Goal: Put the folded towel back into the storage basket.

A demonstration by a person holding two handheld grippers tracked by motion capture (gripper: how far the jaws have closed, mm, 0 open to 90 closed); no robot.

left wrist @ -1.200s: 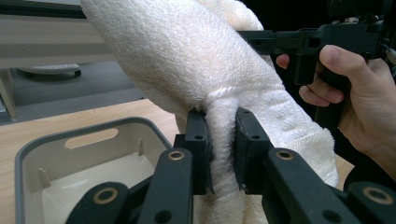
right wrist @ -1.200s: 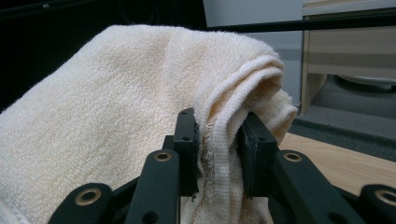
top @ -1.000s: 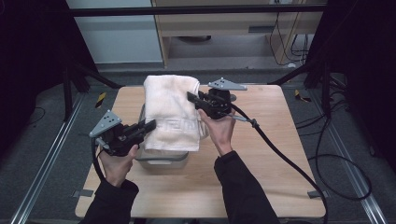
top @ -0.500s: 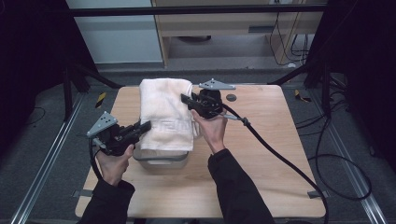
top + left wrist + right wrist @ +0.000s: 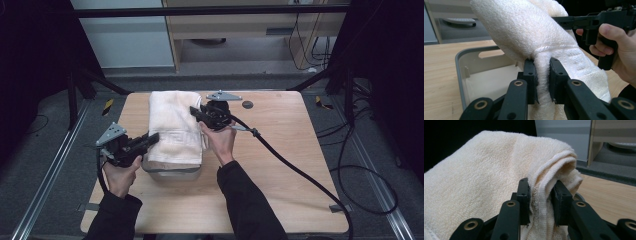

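Note:
A folded cream towel (image 5: 174,122) hangs stretched above a grey plastic bin (image 5: 172,172) on the wooden table (image 5: 280,165). My left gripper (image 5: 152,137) is shut on the towel's near left edge; in the left gripper view its jaws pinch a bunched fold of the towel (image 5: 544,72) over the bin's open inside (image 5: 484,77). My right gripper (image 5: 194,111) is shut on the towel's far right edge, and in the right gripper view the towel's hemmed layers (image 5: 541,195) sit between the jaws. The towel covers most of the bin.
A thick black cable (image 5: 300,172) trails from the right gripper across the table's right half. A small dark round spot (image 5: 247,104) lies near the far edge. Metal frame rails run along both sides of the table, and cabinets stand behind it.
Both grippers have carried the towel slightly left and toward the far side, keeping hold of it. The right gripper has shifted left over the bin.

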